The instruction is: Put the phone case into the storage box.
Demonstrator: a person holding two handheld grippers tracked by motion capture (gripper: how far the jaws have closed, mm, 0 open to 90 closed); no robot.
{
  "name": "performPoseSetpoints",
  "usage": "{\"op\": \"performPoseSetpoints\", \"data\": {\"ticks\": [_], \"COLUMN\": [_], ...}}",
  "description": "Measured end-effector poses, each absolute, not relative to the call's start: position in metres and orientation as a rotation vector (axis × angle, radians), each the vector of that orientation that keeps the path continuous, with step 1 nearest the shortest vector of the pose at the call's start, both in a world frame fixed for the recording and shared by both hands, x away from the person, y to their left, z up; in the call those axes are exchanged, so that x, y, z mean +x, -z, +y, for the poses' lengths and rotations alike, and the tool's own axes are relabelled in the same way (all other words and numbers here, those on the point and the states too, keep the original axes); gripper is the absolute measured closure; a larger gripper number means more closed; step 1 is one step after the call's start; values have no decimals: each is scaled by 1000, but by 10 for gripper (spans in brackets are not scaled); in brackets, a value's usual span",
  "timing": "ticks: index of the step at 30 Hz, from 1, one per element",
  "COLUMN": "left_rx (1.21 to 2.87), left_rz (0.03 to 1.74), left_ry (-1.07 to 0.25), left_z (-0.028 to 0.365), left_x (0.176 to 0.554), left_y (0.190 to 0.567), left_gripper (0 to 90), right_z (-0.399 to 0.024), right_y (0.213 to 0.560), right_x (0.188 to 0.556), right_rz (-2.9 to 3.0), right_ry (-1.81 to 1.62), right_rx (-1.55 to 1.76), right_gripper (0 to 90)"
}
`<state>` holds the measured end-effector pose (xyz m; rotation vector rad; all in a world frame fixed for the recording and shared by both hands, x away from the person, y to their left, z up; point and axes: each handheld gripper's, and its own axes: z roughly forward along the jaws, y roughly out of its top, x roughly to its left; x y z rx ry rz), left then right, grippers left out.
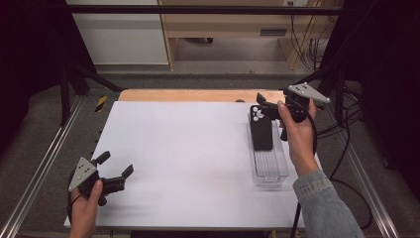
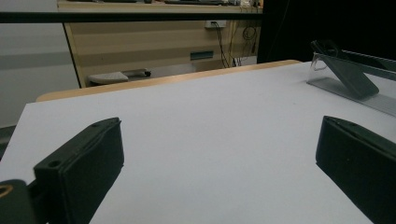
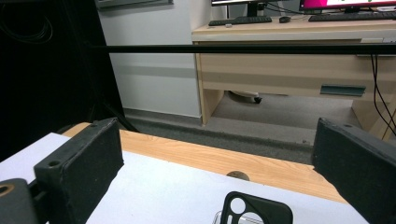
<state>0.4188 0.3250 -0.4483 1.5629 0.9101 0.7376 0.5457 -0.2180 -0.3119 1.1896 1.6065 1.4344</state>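
Observation:
A black phone case [image 1: 261, 130] leans upright in a clear plastic tray [image 1: 270, 166] at the right side of the white table [image 1: 188, 153]. My right gripper [image 1: 267, 106] hovers open at the case's top end, its jaws wide apart. In the right gripper view the case's camera cut-out [image 3: 257, 210] sits low between the jaws of the right gripper [image 3: 219, 163], not touching them. My left gripper [image 1: 117, 163] rests open near the front left corner, empty. The left gripper [image 2: 219, 158] looks across the table at the case [image 2: 348, 77] and tray [image 2: 373, 100] far right.
A wooden strip [image 1: 198, 95] runs along the table's far edge. Metal rails [image 1: 44, 163] flank the table, and cables [image 1: 346, 124] trail at the right. A wooden desk [image 3: 280, 65] stands beyond on the grey floor.

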Motion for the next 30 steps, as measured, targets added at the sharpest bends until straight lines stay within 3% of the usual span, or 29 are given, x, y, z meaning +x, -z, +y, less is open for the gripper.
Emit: {"op": "performPoseSetpoints", "data": {"ticks": [30], "left_rx": [1564], "left_rz": [894], "left_ry": [-733], "left_z": [324], "left_x": [418], "left_y": [447], "left_gripper": [11], "right_z": [-233], "right_y": [314], "right_x": [526], "right_rz": [1605], "right_ry": [-1465], "right_rx": [1173], "right_gripper": [19]}}
